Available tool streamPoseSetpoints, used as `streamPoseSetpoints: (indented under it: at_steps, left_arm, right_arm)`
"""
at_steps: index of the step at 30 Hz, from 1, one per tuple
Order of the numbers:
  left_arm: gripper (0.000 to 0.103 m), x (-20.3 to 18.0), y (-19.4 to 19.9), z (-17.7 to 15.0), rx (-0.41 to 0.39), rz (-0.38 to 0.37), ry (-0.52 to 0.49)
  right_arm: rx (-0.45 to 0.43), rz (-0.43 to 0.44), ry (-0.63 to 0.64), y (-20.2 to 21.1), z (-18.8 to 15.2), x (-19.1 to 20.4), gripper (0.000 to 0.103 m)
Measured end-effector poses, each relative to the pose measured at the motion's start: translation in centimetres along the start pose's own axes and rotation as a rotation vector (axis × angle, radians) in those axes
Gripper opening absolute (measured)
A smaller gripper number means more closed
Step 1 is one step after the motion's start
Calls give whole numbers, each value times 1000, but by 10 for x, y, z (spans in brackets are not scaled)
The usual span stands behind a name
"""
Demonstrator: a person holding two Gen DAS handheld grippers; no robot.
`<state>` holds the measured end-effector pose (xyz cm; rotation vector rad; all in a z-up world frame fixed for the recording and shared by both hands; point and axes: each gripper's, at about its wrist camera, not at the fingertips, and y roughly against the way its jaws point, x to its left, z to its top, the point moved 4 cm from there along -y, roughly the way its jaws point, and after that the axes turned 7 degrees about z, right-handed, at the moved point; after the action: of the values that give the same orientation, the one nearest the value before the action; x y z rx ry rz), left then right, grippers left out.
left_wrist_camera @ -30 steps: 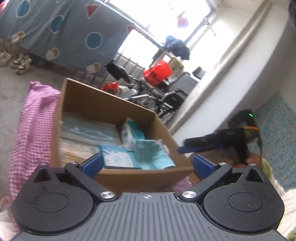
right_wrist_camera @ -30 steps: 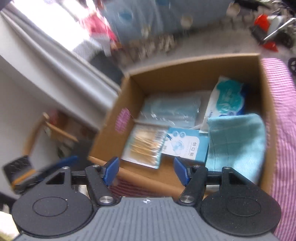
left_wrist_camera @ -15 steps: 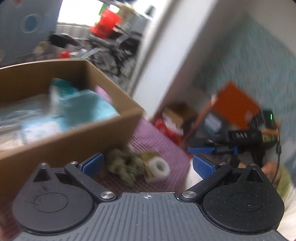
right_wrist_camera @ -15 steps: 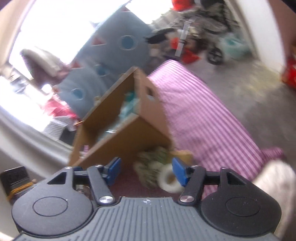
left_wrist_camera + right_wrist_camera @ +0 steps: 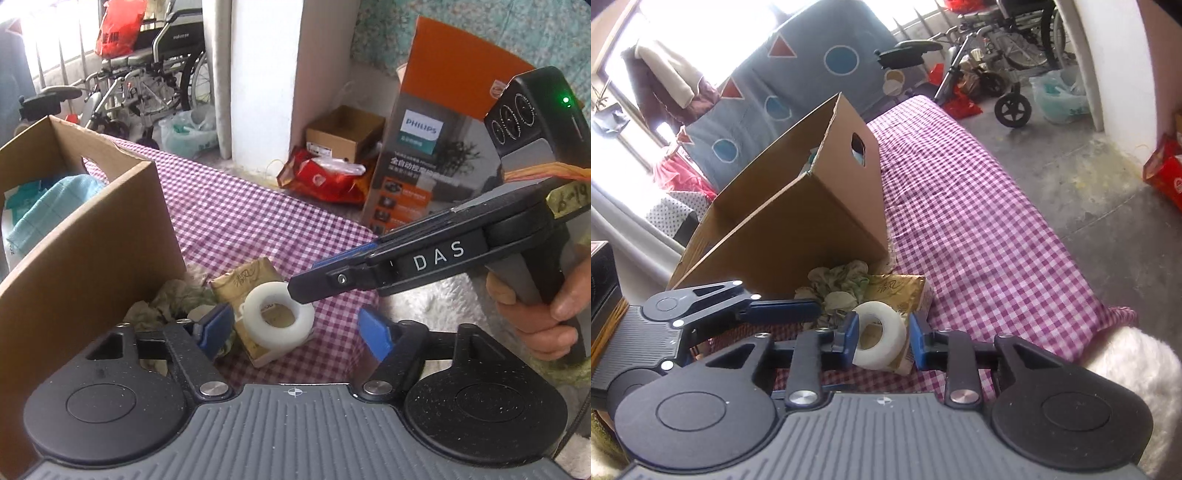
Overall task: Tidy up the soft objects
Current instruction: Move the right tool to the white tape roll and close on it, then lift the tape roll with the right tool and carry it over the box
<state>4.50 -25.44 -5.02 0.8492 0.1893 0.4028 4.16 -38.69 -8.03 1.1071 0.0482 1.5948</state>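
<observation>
**White ring between the right jaws**

White ring (image 5: 881, 339) lies on a gold packet (image 5: 905, 295) beside the cardboard box (image 5: 798, 243), on checked cloth (image 5: 979, 229). Right gripper (image 5: 881, 341) has just been closing around it, grip uncertain. Left gripper (image 5: 295, 328) narrowing, apart, empty.

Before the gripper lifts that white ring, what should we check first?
1. Right gripper around the white ring: ok. The ring sits between its jaws, which have just been closing.
2. Firm grip on the ring: cannot tell. A sliver of gap seems to show at one pad.
3. Ring free of the gold tissue pack: cannot tell. It lies on top of the pack.
4. Left gripper out of the way: not ok. It is open, its jaws have just been closing, and it flanks the same ring.
5. Cardboard box open on top: ok.
</observation>
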Motion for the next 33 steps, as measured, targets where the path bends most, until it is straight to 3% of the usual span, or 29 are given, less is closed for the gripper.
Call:
streamPoseSetpoints:
  at_steps: [9, 13, 20, 26, 33]
  left_arm:
    - [54, 1, -18, 3, 65, 45, -10]
    - [50, 0, -26, 3, 83, 61, -8]
    - [49, -4, -21, 3, 50, 70, -37]
    - [49, -5, 0, 6, -11, 68, -26]
    - [49, 12, 59, 24, -169, 149, -26]
  right_arm:
    - [49, -5, 23, -17, -5, -5, 25]
    - [53, -6, 19, -22, -5, -7, 22]
    - [37, -24, 29, -15, -2, 1, 19]
    - [-6, -28, 63, 5, 9, 29, 19]
    - [-69, 13, 257, 17, 49, 101, 19]
